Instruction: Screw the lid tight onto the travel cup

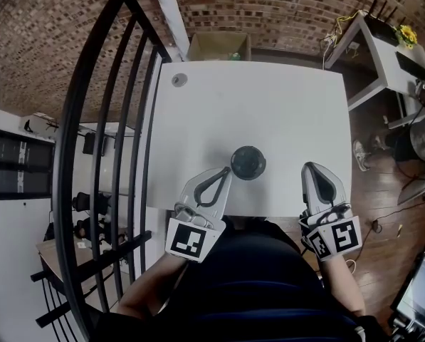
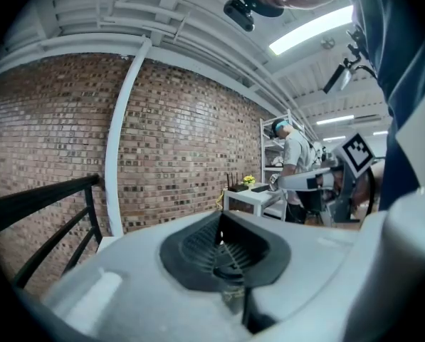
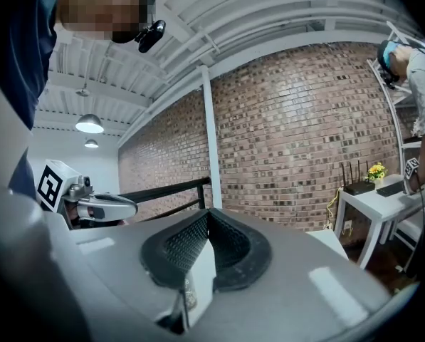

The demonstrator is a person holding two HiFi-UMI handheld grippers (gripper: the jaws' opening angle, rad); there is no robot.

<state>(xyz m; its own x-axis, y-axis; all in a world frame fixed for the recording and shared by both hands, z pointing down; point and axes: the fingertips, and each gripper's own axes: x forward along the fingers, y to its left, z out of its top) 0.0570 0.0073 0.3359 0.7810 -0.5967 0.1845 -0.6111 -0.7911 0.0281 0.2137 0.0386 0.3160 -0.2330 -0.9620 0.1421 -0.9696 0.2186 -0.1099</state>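
Observation:
The travel cup (image 1: 248,162) stands on the white table (image 1: 269,105) near its front edge, seen from above with its dark round lid on top. My left gripper (image 1: 224,171) lies just left of the cup, its tip close to it, shut and empty. My right gripper (image 1: 311,167) rests at the table's front right, well apart from the cup, also shut and empty. In the left gripper view the left gripper (image 2: 222,218) shows its ribbed pads pressed together. The right gripper (image 3: 208,213) looks the same in the right gripper view. Both gripper views tilt up at the brick wall, so neither shows the cup.
A black metal railing (image 1: 105,120) runs along the table's left side. A cardboard box (image 1: 219,47) sits behind the table. A small white side table (image 1: 383,45) with a router and yellow flowers stands at the back right. Another person (image 2: 295,155) stands by shelves.

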